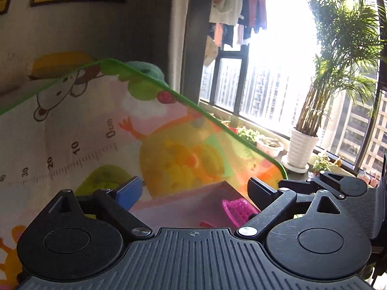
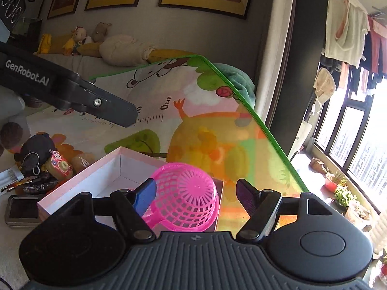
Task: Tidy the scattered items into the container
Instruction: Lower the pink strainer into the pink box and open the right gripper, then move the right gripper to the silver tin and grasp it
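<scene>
A pink-rimmed white box (image 2: 79, 176) sits on a cartoon play mat (image 2: 205, 130). A pink plastic mesh basket (image 2: 186, 198) lies upside down at the box's near right corner, between the open fingers of my right gripper (image 2: 197, 197), which is not closed on it. In the left wrist view the box (image 1: 183, 205) and the pink basket (image 1: 238, 209) lie just below my open, empty left gripper (image 1: 193, 191). Scattered items lie left of the box: a black pouch (image 2: 36, 149), a small toy camera (image 2: 59, 166), a metal tin (image 2: 23, 211).
The left gripper's body (image 2: 65, 89) crosses the upper left of the right wrist view. Stuffed toys (image 2: 96, 41) line a sofa behind the mat. A window ledge with potted plants (image 1: 304, 142) lies past the mat's green edge (image 1: 217, 120) on the right.
</scene>
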### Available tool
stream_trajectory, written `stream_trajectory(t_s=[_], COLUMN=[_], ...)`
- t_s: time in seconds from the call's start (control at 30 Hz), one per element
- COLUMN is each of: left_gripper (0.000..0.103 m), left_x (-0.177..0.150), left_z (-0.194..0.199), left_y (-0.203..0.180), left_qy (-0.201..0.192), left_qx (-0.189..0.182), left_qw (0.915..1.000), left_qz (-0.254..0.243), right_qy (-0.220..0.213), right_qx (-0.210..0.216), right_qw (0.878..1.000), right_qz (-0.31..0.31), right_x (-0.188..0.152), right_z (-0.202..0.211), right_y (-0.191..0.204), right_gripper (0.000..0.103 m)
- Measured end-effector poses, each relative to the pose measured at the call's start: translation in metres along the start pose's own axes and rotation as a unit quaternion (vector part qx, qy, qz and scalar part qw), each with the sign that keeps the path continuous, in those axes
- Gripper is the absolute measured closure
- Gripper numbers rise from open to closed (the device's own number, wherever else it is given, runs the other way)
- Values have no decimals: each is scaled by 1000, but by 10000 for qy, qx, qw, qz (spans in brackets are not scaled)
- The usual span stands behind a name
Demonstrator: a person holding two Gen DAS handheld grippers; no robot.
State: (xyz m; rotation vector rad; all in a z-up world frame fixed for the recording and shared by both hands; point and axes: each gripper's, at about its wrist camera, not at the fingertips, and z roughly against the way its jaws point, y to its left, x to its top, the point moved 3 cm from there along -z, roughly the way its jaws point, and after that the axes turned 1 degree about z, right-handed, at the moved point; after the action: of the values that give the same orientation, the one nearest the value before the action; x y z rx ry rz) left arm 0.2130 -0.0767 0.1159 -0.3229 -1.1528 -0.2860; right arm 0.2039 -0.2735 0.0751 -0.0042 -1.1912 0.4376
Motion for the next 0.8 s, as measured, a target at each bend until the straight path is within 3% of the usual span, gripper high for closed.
stream_trajectory(t_s=[0.23,0.47,0.6,0.73,0.8], left_gripper=[3,1,0,0,0], left_x=[-51,-126,-146,-147,-147], left_z=[54,107,141,172,185], left_y=[21,35,48,74,87], left_qy=[390,1229,1353,1209,1178], left_qx=[685,1512,2035,2832,2951], left_qw=[9960,9785,9657,9461,9450], left_qz=[-423,-676,-875,-1009,-779], right_qy=[305,336,229,201,286], right_qx=[-79,223,636,1193,1437], right_qw=[9992,9992,9976,9908,9850], right_qz=[-234,-53,173,613,907], right_x=[-26,-26,-15,-14,-17], right_z=[3,35,56,65,61], right_y=[1,36,79,137,170], right_gripper=[28,28,28,28,32])
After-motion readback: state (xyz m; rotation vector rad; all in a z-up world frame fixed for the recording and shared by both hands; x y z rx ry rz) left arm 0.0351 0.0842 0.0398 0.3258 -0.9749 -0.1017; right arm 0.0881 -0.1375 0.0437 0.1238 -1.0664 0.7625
